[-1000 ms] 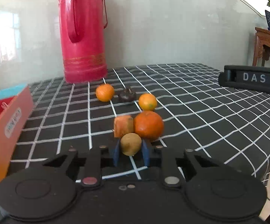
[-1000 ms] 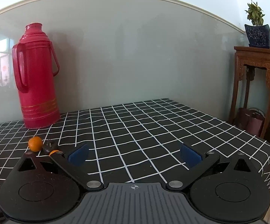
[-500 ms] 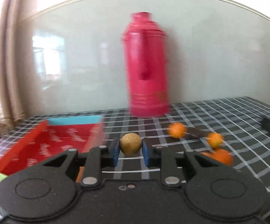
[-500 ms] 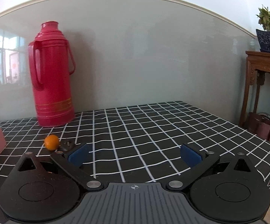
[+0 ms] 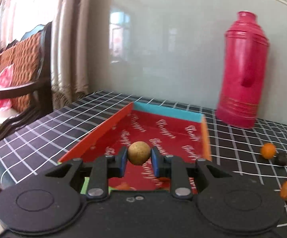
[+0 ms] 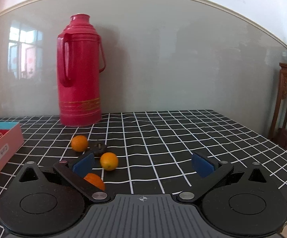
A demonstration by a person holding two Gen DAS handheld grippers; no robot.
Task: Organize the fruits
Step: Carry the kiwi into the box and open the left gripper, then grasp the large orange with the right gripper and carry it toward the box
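Left gripper [image 5: 139, 161] pinches small round tan-brown fruit [image 5: 139, 155] between blue pads, held above open shallow red cardboard box [image 5: 163, 130] with blue end wall. Right gripper [image 6: 142, 163] hovers over black white-grid tablecloth [image 6: 173, 138], fingers spread wide, holding nothing. Near its left pad: two small oranges [image 6: 79, 143] [image 6: 109, 161], dark wrinkled fruit [image 6: 99, 148] between them, larger orange [image 6: 94, 180] partly hidden. Tall red plastic thermos [image 6: 79, 73] stands upright by wall.

Ahead of my right gripper [image 6: 142, 163] I see open tabletop [image 6: 183, 134]; oranges [image 6: 109, 161] crowd its left finger, the red thermos [image 6: 79, 73] stands behind, the box [image 6: 0, 148] walls the left.
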